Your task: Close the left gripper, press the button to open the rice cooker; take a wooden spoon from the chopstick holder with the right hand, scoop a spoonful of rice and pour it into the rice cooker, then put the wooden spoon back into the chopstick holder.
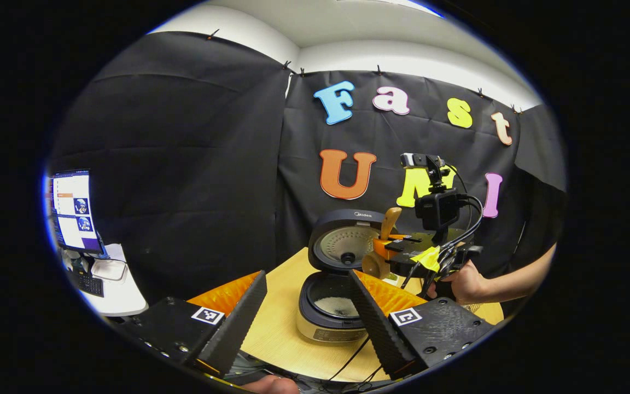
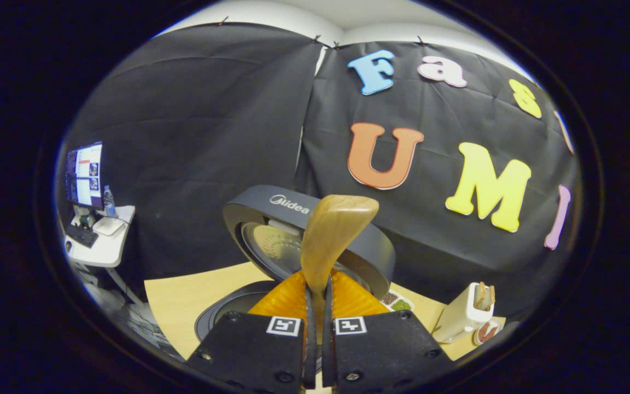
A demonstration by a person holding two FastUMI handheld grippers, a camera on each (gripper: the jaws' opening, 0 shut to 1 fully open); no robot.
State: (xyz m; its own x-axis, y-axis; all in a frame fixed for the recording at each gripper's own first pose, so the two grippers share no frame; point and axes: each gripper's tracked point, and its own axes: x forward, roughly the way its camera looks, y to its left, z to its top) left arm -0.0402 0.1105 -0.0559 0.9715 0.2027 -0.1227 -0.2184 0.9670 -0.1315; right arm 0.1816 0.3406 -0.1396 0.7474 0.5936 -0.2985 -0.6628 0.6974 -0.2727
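Clamped between the fingers of the right gripper [image 2: 316, 306] is the wooden spoon [image 2: 330, 235], seen close in the right gripper view with its handle pinched low and its rounded end standing up in front of the raised lid [image 2: 293, 210] of the rice cooker [image 1: 330, 306]. In the left gripper view the same gripper [image 1: 397, 257] is seen farther off, held by a hand [image 1: 464, 283] just beside the cooker, with the spoon [image 1: 385, 241] carried over the cooker's right edge, near the upright lid [image 1: 345, 241]. The cooker is shown open on the pale wooden table [image 1: 279, 323], and a layer of white rice [image 1: 336, 305] is visible in its inner pot. The left gripper [image 1: 307, 323] is held in front of the cooker with its two fingers set wide apart and nothing between them; the cooker is framed in that gap. To the right on the table, in the right gripper view, the white chopstick holder [image 2: 465, 317] is seen standing with utensils in it, well apart from the spoon, and a small tray of grains [image 2: 396, 302] is partly visible behind the gripper. Far to the left, a monitor [image 2: 84, 174] and a keyboard [image 2: 80, 235] are set on a white side desk [image 2: 108, 251].
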